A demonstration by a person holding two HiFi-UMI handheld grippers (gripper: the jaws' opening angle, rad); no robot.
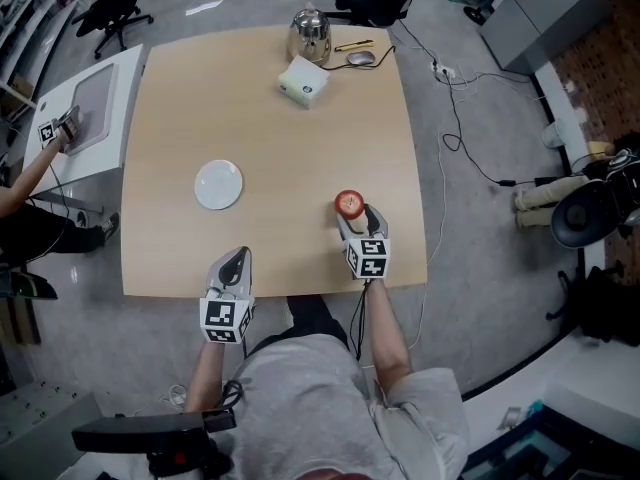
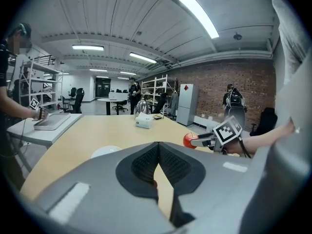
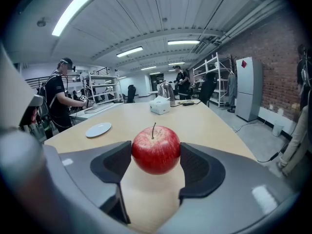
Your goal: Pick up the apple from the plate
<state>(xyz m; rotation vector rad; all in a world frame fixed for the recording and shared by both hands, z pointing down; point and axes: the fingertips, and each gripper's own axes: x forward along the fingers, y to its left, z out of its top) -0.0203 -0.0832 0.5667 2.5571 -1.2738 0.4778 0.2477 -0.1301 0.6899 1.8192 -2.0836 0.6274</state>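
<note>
Off the plate: apple sat clamped in right claw, well clear
Left claw: pinched together, empty
Remaining: looked like nothing much

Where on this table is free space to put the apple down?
The widest bare patch is the middle of the table, between the white plate and the white box. The near edge between the left tongs and the right tongs is also free. The far edge is crowded: kettle, white box, small items.
</note>
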